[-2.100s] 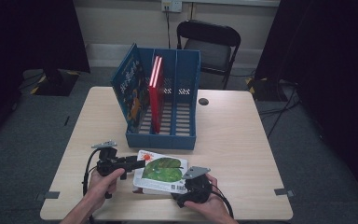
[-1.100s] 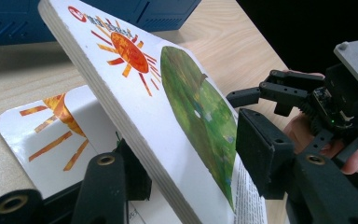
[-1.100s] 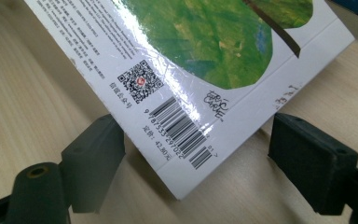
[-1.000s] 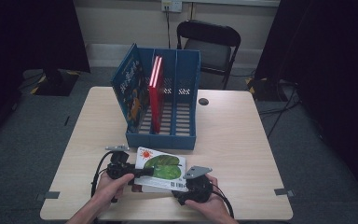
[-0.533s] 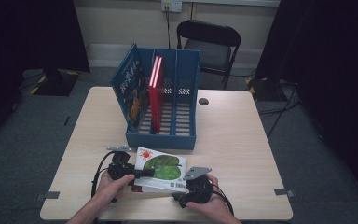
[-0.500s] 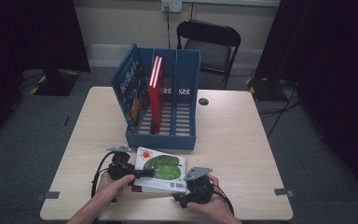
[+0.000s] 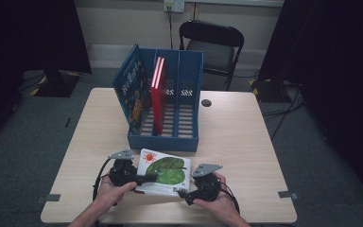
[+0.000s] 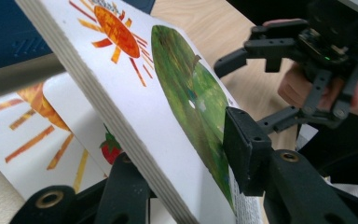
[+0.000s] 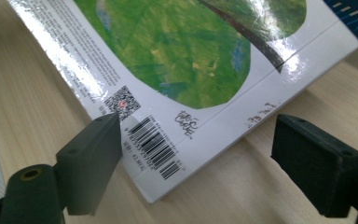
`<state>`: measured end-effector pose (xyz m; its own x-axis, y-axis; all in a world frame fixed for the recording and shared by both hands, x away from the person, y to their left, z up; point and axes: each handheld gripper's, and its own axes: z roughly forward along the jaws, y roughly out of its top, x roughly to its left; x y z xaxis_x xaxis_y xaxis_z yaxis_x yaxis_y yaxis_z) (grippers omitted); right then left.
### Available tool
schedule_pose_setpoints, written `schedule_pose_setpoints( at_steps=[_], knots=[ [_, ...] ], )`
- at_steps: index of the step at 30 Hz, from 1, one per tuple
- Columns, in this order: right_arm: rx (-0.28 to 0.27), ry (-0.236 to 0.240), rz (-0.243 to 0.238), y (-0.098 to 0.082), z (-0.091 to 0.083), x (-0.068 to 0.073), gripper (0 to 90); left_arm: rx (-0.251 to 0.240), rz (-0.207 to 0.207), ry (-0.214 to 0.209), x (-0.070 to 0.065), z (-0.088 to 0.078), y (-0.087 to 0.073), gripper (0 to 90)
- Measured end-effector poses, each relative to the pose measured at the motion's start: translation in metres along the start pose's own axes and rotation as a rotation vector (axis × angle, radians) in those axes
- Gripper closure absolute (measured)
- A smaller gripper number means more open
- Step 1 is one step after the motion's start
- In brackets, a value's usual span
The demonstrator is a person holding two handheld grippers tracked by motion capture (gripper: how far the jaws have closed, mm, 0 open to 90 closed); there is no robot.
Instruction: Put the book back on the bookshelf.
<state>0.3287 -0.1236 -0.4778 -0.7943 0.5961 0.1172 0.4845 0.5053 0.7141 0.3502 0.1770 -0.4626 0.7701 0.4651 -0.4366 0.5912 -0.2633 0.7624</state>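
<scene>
We are working low in the high view, where the picture book is lying near the bottom centre of the table, just in front of the blue file rack. Our left gripper is straddling the book's thick page block, one pad on the green cover and the other beneath; its jaws have just been closing, and we are judging them to be pinching the book. Our right gripper is standing spread at the barcode corner, pads clear of it.

The risk we are seeing: the book is being lifted by one edge, tilting. If the pinch is catching the cover and only some pages, the rest may be sagging open or sliding out. The glossy cover could also be slipping.

The lower pad's contact is hidden under the book. A second sun-patterned book is lying beneath, cut off at the left of the left gripper view, so we cannot tell whether it is being dragged along.
</scene>
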Motion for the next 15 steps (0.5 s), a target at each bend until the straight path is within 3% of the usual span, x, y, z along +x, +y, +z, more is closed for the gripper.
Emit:
schedule_pose_setpoints(
  at_steps=[10, 13, 15],
  knots=[
    [-0.022, 0.021, 0.043, 0.004, 0.002, -0.008, 11.6, 0.013, 0.064, -0.022, -0.008, -0.002, 0.002, 66.6],
    [-0.034, 0.055, 0.064, 0.005, 0.003, -0.014, 12.0, 0.018, 0.107, -0.015, -0.013, -0.002, 0.004, 66.7],
    [-0.03, 0.074, 0.071, 0.007, 0.004, -0.017, 11.6, 0.015, 0.107, -0.015, -0.012, -0.002, 0.004, 66.7]
  ],
)
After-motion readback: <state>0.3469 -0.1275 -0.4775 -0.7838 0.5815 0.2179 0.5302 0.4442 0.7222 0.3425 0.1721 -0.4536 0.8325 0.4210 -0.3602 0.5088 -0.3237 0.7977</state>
